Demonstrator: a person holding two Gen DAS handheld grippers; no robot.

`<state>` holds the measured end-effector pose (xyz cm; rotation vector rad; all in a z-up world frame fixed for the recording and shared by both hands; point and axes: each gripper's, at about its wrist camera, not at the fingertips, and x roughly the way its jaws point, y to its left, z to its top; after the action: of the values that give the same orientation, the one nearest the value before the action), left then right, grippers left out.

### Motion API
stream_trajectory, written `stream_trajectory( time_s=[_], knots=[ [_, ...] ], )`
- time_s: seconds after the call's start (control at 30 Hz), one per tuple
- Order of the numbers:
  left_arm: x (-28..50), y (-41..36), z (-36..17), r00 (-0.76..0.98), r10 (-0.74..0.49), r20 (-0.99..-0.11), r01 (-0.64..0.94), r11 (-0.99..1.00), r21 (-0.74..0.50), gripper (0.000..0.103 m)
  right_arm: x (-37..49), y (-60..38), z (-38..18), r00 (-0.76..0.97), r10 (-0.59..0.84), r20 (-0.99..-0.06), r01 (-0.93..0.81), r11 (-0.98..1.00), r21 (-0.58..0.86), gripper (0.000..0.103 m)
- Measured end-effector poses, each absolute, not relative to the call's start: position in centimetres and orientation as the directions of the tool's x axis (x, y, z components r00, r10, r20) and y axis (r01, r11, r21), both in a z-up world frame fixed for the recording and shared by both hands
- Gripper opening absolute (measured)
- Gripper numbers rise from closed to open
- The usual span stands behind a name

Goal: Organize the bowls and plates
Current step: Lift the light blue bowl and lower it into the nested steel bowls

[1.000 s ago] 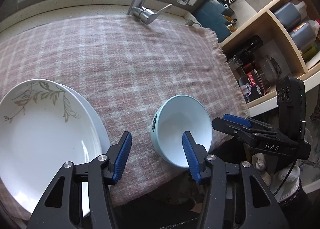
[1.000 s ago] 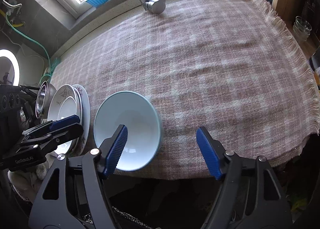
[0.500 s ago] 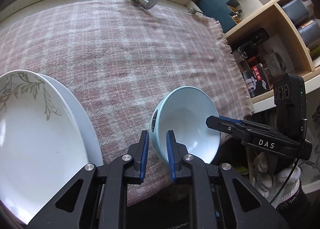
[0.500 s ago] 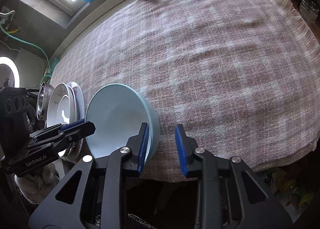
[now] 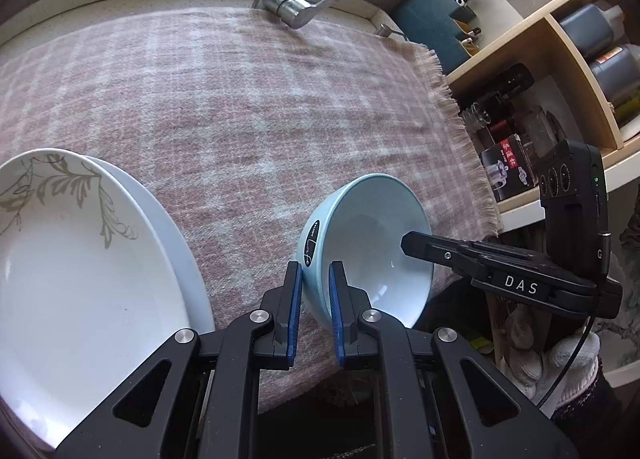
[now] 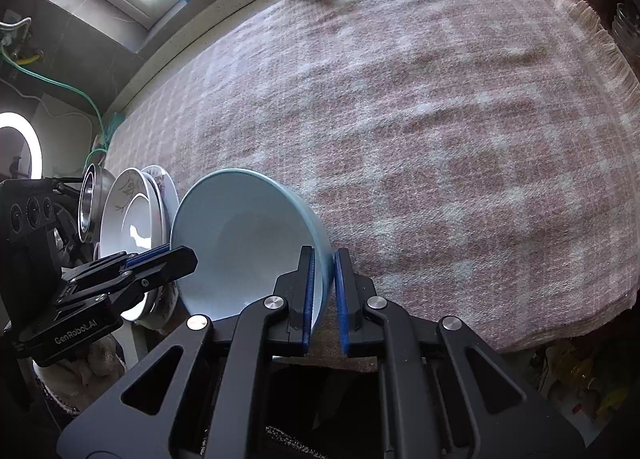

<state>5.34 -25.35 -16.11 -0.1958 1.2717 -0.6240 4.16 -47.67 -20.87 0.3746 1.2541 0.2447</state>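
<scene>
**Bowl pinched from both sides, lift is next**

Both hand-held grippers are clamped on the same light-blue bowl (image 5: 372,255). Left hand-held gripper (image 5: 314,295) is nearly closed, pads squeezing the bowl's left rim wall. Right hand-held gripper (image 6: 322,287) is also nearly closed, pads on the opposite rim. Both point steeply down.

Bowl sits at the bench's near edge, on the checked cloth (image 5: 240,99), and looks tipped rather than flat. Can't tell if it's off the cloth yet.

Step in hand, as I read it: grasp done, carry not started. Likely target is the dish stack at the near left corner. Next move needs both hands rising together and level. If one leads, the rim twists in the pads, and thin rim pinches on glazed ware can slip.

Containers:
- Bowl: empty.
- Plate stack (image 5: 80,267): leaf-print plate on top of a plain white one, nothing on it. The right view shows further plates (image 6: 132,219) in the same stack.
- Steel bowl (image 6: 90,203) just beyond the stack, contents not visible.

Rest of the cloth up to the tap (image 5: 288,7) is bare.
</scene>
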Motion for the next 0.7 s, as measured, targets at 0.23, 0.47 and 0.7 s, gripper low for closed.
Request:
stream_trajectory(
  time_s=[0.23, 0.47, 0.7],
  knots=[
    [5.8, -23.3, -14.1, 0.209, -0.553, -0.806, 0.313, 0.819, -0.481, 0.012, 5.3, -45.8, -18.3, 0.325, 0.386, -0.863, -0.017, 0.915, 0.403, 0.010],
    [6.2, -20.0, -12.0, 0.281, -0.556, -0.782, 0.285, 0.827, -0.485, 0.012, 6.7, -42.4, -15.7, 0.342, 0.409, -0.846, -0.086, 0.910, 0.405, 0.010],
    [6.7, -15.3, -10.3, 0.359, -0.540, -0.762, 0.223, 0.842, -0.491, 0.012, 8.4, -37.3, -13.6, 0.333, 0.443, -0.832, -0.185, 0.896, 0.403, 0.010]
  ],
)
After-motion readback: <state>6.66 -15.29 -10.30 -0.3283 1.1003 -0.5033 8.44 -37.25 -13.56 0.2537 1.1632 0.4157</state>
